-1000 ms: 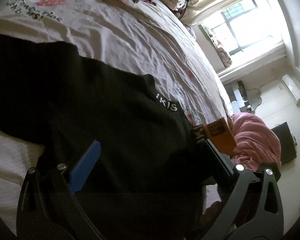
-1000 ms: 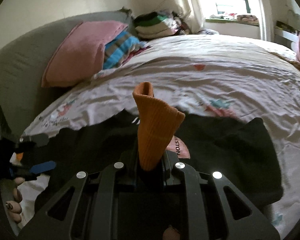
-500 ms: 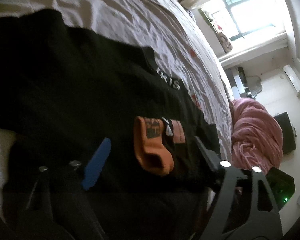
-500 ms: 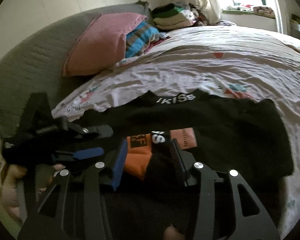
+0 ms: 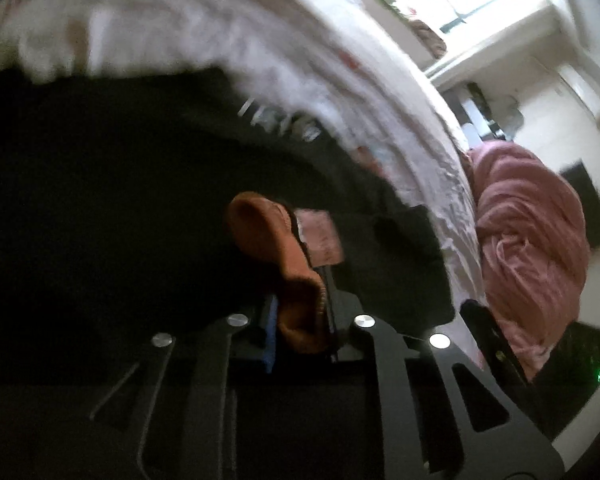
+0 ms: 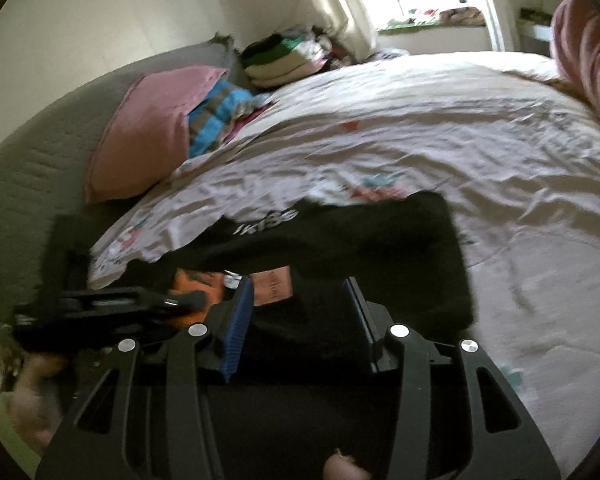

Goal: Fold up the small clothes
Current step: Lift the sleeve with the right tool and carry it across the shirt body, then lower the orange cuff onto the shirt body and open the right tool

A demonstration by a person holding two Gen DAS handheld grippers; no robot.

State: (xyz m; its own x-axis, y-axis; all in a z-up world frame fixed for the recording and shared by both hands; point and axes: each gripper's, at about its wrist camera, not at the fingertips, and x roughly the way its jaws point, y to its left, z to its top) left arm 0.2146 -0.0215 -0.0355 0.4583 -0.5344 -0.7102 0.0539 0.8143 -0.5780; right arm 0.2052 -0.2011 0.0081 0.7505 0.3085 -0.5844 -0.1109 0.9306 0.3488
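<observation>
Pinching orange cuff (image 5: 288, 276), left gripper (image 5: 300, 320) clenched at 6 o'clock on black sweater (image 5: 100, 200); right gripper (image 6: 300, 316) released above sweater.

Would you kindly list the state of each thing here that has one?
Left gripper: shut on the sock.
Right gripper: open, empty, over the black garment.
Sock: orange, bent, one end pinched.
Black garment: spread flat on the bed.

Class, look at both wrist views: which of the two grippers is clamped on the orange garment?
The left gripper: its jaws are shut on the orange garment. The right gripper has its jaws apart, holding nothing, above the black garment.
</observation>
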